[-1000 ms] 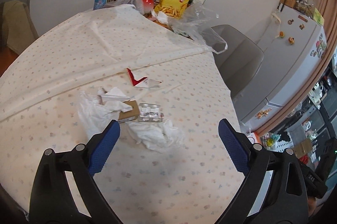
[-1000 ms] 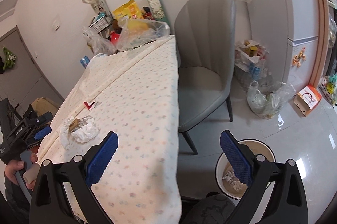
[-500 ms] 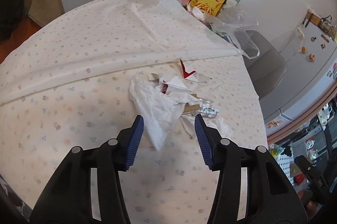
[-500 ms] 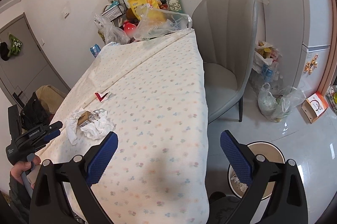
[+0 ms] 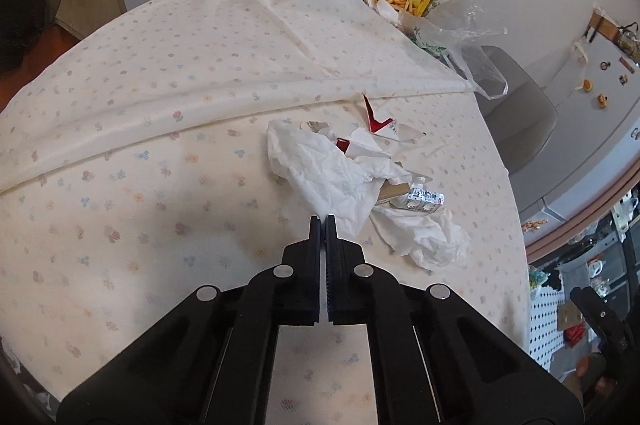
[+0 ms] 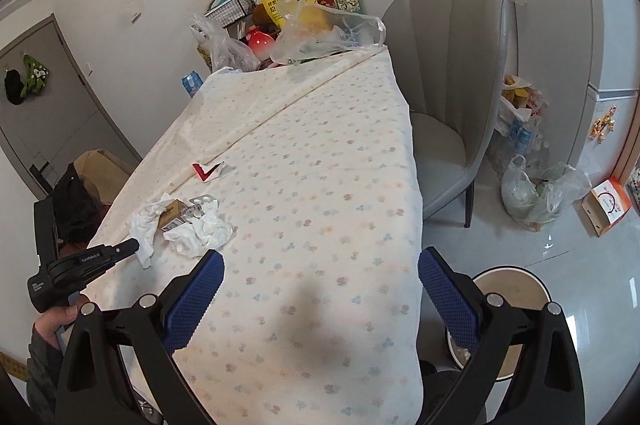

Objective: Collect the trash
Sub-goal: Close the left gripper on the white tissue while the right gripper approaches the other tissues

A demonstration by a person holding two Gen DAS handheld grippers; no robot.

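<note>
The left gripper (image 5: 324, 221), at lower centre of the left wrist view, had gone from wide apart a second earlier to fully closed, its blue pads pressed together with only a hairline between them. Their tips met at the near corner of the crumpled white tissue (image 5: 320, 173); in the right wrist view the same black gripper (image 6: 134, 245) touched the tissue's lower edge (image 6: 144, 237) at left of frame. Whether paper was actually pinched could not be confirmed from either view; the contact suggested a grip on the corner.

Beyond the tissue, toward centre right of the left wrist view, lay the rest of the litter: a small brown cardboard box (image 5: 394, 190) with a silver foil blister pack (image 5: 426, 196) beside it, a second wad of white tissue (image 5: 428, 237) below those, and a torn red-and-white wrapper (image 5: 374, 117) above, all on the floral cream tablecloth (image 5: 160, 153).

The right gripper (image 6: 320, 295) stood wide apart and empty at bottom centre of its own view, over the cloth's near end. A round cream waste bin (image 6: 516, 277) sat on the floor at lower right, partly behind its right finger.

Assessment: closure marked the start of the first pick. If the corner held, the tissue could be lifted and carried to the bin; the box, foil and wrapper remained uncollected.
</note>
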